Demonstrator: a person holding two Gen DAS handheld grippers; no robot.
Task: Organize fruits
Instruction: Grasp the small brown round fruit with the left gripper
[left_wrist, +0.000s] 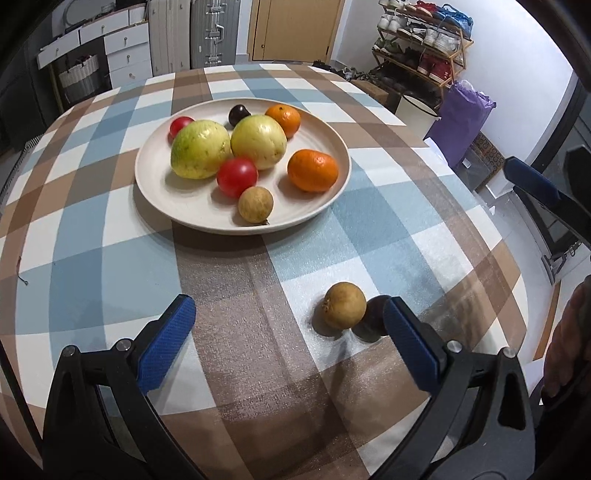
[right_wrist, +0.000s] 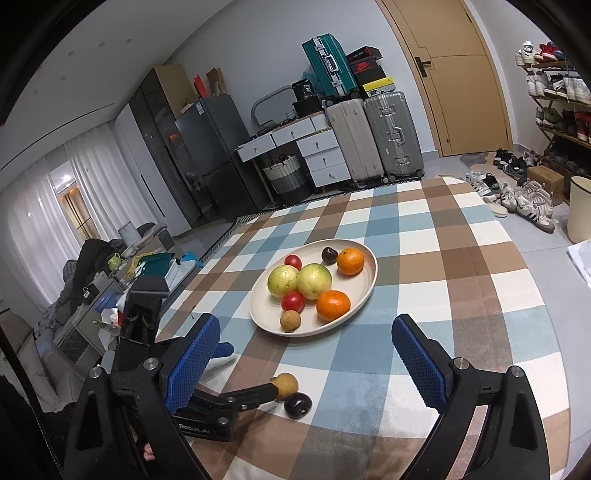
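In the left wrist view, a cream plate (left_wrist: 332, 184) is seen on the checked tablecloth (left_wrist: 110, 240), and eight fruits are held in it: two yellow-green guavas (left_wrist: 201, 149), two red tomatoes (left_wrist: 237, 176), two oranges (left_wrist: 313, 170), a dark plum (left_wrist: 238, 114) at the back and a small brown longan (left_wrist: 255, 204) near the front rim. Off the plate, a second brown longan (left_wrist: 344, 305) lies on the cloth, touching a dark fruit (left_wrist: 373, 325) that is half hidden behind the right finger. The left gripper (left_wrist: 289, 334) is spread wide with nothing between its blue pads; the loose longan sits just inside the right one. At the right edge, part of another blue-padded gripper is cut off

In the right wrist view, the same plate (right_wrist: 258, 314) with its eight fruits is shown further off. The right gripper (right_wrist: 306, 354) is held wide apart and empty. The left gripper (right_wrist: 247, 373) is seen from the side, one finger tip touching the loose longan (right_wrist: 286, 384), with the dark fruit (right_wrist: 297, 405) just beside it. On the left gripper's body, white lettering is partly readable as "Robot.AI". A dark shoebox (right_wrist: 364, 68) stacked in the background carries a red swoosh logo; other labels are too small to read
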